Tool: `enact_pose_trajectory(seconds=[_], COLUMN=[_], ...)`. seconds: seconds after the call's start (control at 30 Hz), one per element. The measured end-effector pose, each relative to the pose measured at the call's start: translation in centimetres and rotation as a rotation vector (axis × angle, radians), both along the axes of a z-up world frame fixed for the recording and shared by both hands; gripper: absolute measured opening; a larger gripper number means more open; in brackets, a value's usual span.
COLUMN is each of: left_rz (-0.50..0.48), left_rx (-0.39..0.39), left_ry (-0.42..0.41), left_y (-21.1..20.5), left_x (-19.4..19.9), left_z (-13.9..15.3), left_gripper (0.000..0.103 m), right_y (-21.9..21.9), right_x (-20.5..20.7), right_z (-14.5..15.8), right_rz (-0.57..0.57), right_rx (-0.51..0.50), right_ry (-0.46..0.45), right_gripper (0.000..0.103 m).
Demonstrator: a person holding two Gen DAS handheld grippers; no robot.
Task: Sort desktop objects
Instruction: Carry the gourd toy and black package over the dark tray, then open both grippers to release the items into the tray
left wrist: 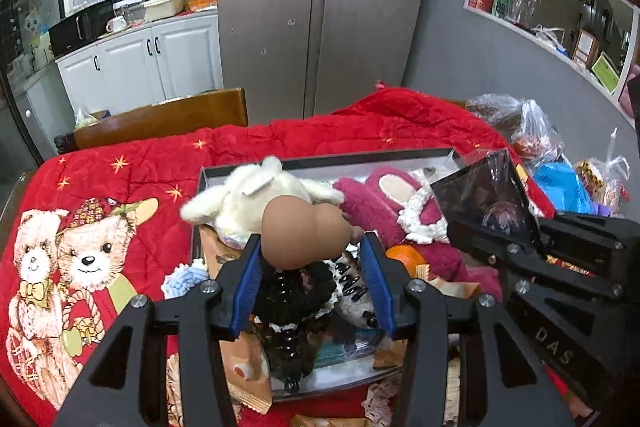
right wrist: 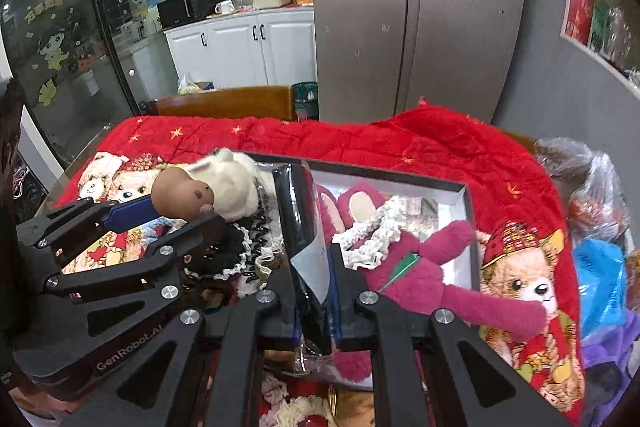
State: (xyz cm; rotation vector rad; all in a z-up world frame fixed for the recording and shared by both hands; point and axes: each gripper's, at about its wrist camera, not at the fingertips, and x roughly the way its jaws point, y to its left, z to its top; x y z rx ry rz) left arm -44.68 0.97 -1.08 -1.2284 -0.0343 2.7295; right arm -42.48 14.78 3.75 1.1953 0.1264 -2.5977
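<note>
Left gripper (left wrist: pixel 311 247) holds a smooth tan gourd-shaped toy (left wrist: pixel 304 233) above the box; right gripper (right wrist: pixel 311 267) pinches a dark glossy plastic packet (right wrist: pixel 298 211).

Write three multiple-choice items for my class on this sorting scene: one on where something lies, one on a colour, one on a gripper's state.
1. Where does the pink plush toy lie?
A. in the open box
B. on the wooden chair
C. on the wall shelf

2. What colour is the quilt under the box?
A. green
B. red
C. white

3. What is the right gripper doing?
A. hanging open over the quilt
B. shut on nothing
C. shut on a dark shiny packet

Answers:
1 A, its body lies inside the box walls, one limb draped over the rim.
2 B, red fabric printed with bears spreads around the box.
3 C, both fingers press the packet's sides.
</note>
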Motion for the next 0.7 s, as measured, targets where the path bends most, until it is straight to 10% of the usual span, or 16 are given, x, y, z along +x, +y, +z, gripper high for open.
enact_pose_trajectory(seconds=[0.57, 0.7], left_rz=[-0.004, 0.019], left_rx=[-0.044, -0.087], left_ry=[-0.015, 0.013], left_y=[0.1, 0.1], left_x=[-0.3, 0.0], left_z=[-1.1, -0.4], left_gripper=[0.05, 0.064], right_y=[0.0, -0.7], right_x=[-0.8, -0.3], right_z=[-1.2, -1.1], right_rz=[-0.003, -0.012], right_rx=[0.012, 0.095], right_ry=[-0.017, 0.013], right_gripper=[0.01, 0.038])
